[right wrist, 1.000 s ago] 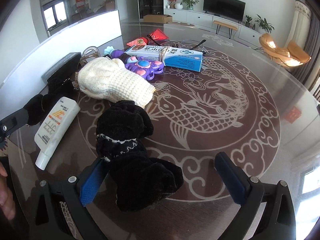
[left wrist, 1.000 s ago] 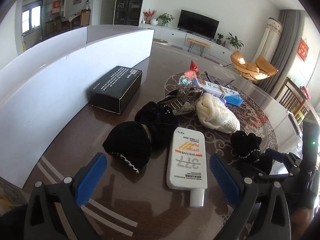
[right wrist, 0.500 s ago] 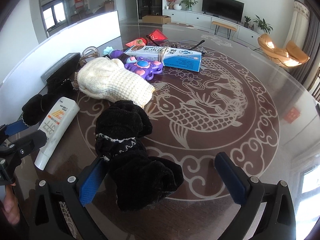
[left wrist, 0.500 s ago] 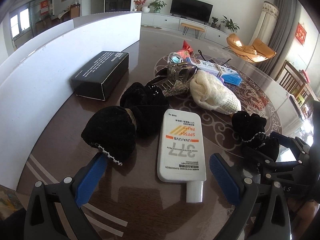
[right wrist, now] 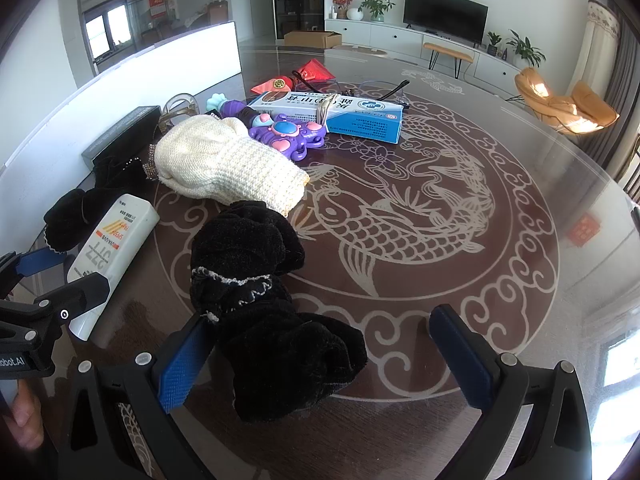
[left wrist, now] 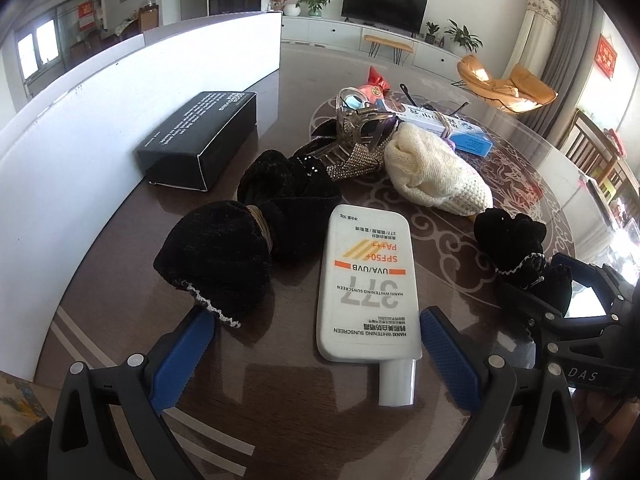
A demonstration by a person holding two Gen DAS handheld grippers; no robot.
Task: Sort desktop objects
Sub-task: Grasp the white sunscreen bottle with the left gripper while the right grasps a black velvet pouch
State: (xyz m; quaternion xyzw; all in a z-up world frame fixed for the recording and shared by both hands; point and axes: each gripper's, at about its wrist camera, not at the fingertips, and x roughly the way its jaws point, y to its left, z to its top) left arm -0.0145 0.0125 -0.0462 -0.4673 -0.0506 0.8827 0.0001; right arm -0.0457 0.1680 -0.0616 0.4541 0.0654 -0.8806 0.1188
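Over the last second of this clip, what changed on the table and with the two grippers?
The left gripper advanced toward the white sunscreen tube, which now lies between its open fingers, cap end nearest the camera; nothing is gripped yet. In the right wrist view it has entered at the left edge. The right gripper stayed open and hovering over the black velvet scrunchie. The cream knit item, black box and other objects kept their places.

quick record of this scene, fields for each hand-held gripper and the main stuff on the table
left hand-held gripper: open, straddling the white sunscreen tube, not closed on it
right hand-held gripper: open, over a black velvet pouch
centre: cream knit item
far side: blue-and-white box, purple toy
left edge: black box
surface: carp-pattern table
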